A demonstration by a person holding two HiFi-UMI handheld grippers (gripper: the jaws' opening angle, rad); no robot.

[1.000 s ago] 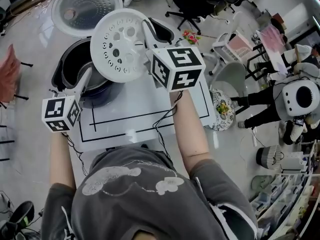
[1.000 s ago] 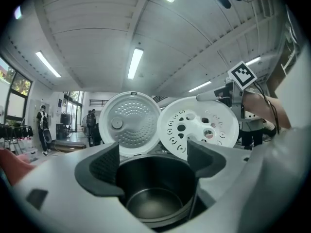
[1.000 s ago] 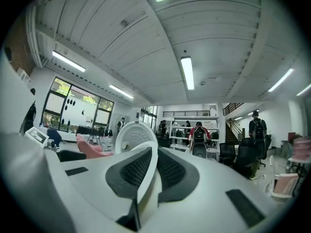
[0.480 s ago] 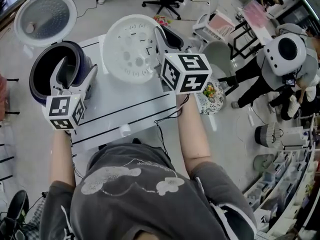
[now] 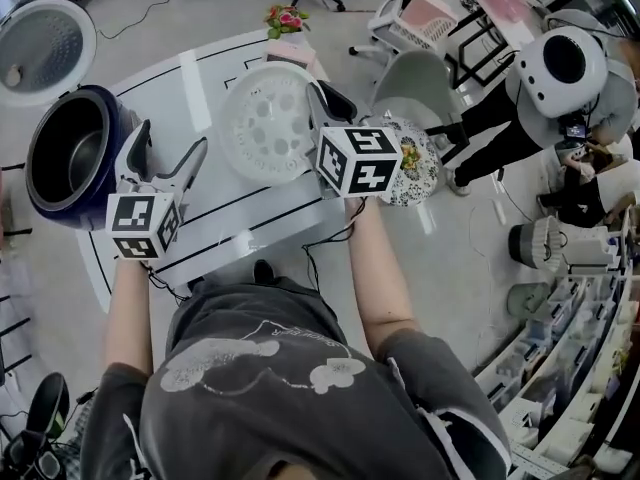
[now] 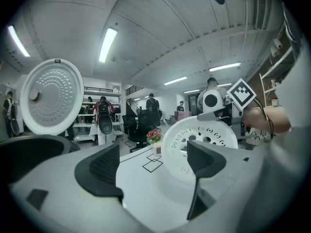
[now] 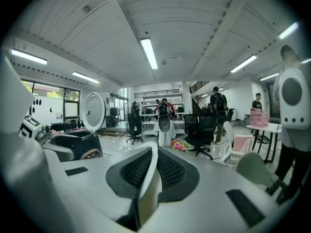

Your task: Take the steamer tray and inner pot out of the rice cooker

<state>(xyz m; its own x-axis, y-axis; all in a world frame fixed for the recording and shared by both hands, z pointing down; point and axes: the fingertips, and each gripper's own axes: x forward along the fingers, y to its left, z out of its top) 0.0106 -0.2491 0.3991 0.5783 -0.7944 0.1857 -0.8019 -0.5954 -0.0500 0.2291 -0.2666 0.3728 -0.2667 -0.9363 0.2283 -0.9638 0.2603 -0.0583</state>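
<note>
The white perforated steamer tray [image 5: 262, 123] hangs over the white table [image 5: 210, 73], right of the rice cooker [image 5: 55, 158]. My right gripper [image 5: 322, 100] is shut on the tray's right rim. In the right gripper view the rim [image 7: 148, 178] runs edge-on between the closed pads of my right gripper [image 7: 153, 152]. The metal inner pot [image 5: 72, 153] sits in the dark cooker body, whose lid [image 5: 45, 46] stands open. My left gripper [image 5: 168, 150] is open and empty just right of the cooker. In its own view my left gripper [image 6: 153, 152] faces the tray [image 6: 199, 147].
Black lines mark the tabletop. A small flower pot [image 5: 282, 18] stands at the table's far edge. A grey chair [image 5: 415, 83], a floral cushion [image 5: 412, 163] and a white round-headed figure [image 5: 560, 63] are to the right. People and office chairs fill the background.
Both grippers have moved right, away from the cooker. The tray has come off the cooker and sunk toward the table, still in the right gripper. The left gripper stays open.
</note>
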